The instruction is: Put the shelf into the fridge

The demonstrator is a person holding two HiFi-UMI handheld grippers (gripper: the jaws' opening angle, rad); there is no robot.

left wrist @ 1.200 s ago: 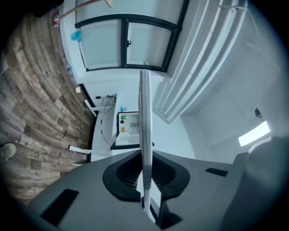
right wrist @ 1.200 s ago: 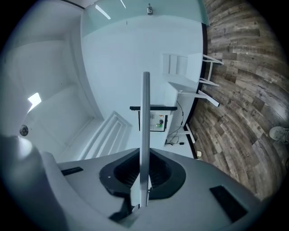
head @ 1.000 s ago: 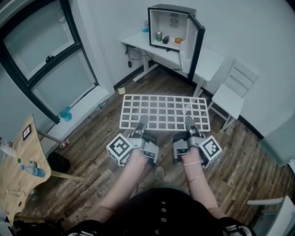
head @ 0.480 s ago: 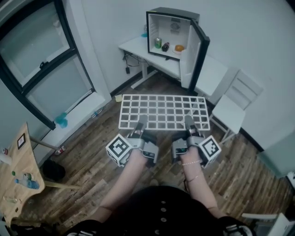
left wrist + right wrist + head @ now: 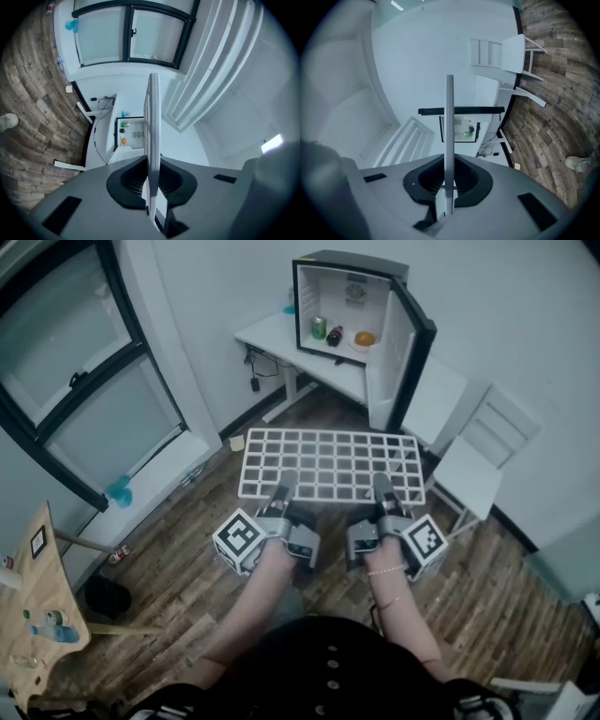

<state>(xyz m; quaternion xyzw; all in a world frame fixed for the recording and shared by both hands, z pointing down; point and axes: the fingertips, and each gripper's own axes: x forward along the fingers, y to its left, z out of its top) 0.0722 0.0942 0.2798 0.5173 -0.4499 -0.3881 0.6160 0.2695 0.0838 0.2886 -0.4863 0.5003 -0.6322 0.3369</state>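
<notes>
Both grippers, left [image 5: 287, 486] and right [image 5: 382, 486], clench the shelf's [image 5: 328, 465] near edge; the open fridge [image 5: 361, 306] stands at 12 o'clock.

Light in the head view is even, cool and rather dim; the white walls [image 5: 525, 324] read bluish-grey. The fridge [image 5: 342, 310] interior is the brightest area. Shadows are soft, the deepest lying beneath the table [image 5: 272, 334]. Both gripper views show strong fisheye bending and black corners. A bright patch [image 5: 272, 143] glares in the left gripper view. The shelf [image 5: 152, 140] edge blurs near the lens. The floorboards [image 5: 553, 108] curve markedly.
</notes>
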